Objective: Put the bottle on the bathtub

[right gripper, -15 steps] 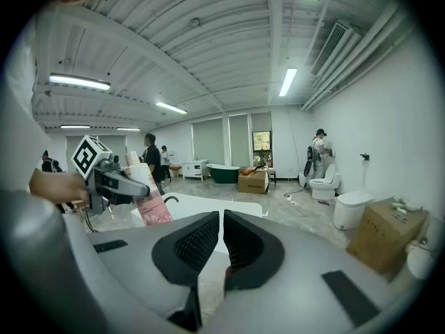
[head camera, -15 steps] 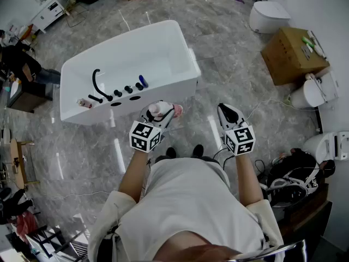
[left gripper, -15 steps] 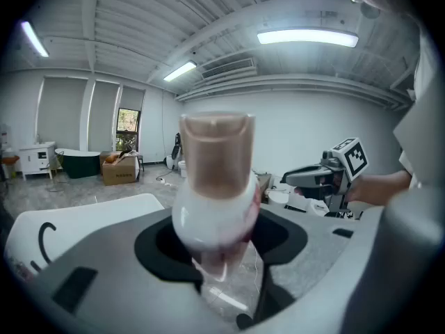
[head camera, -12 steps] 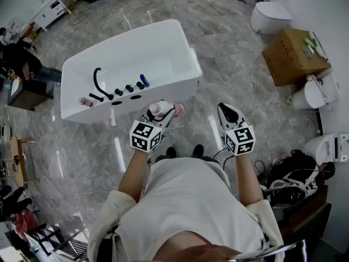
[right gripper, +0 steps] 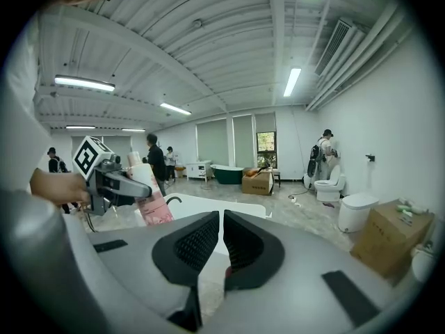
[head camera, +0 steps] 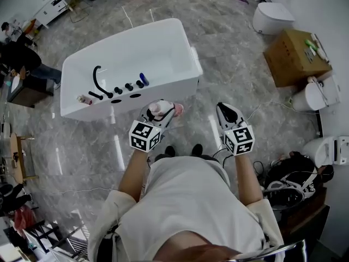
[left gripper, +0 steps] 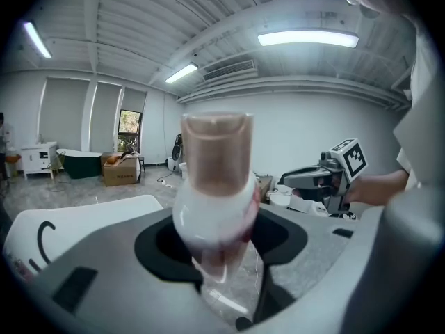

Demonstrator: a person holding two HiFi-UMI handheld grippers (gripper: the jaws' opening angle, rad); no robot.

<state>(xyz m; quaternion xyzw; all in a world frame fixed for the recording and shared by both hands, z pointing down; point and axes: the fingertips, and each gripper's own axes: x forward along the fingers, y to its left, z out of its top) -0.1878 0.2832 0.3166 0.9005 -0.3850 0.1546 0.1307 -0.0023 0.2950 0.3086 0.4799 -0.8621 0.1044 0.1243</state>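
Note:
My left gripper (head camera: 161, 113) is shut on a white bottle (head camera: 158, 111) with a pink label; the bottle (left gripper: 214, 186) stands upright between the jaws in the left gripper view, its brownish cap on top. It hangs just short of the white bathtub (head camera: 163, 53), near the rim with black tap fittings (head camera: 117, 90). In the right gripper view the bottle (right gripper: 149, 197) shows at left, held by the other gripper. My right gripper (head camera: 228, 113) is shut with nothing in it, and it (right gripper: 220, 239) points over the floor right of the tub.
A cardboard box (head camera: 294, 56) and white toilets (head camera: 272, 15) stand at the right. A small item (head camera: 84, 99) lies on the tub's left rim. A person (head camera: 19, 56) stands at far left. Bags and cables (head camera: 292, 176) lie by my right side.
The view has shifted slightly; the bathtub sits a touch further right in the frame. Both grippers keep their places and the bottle stays held.

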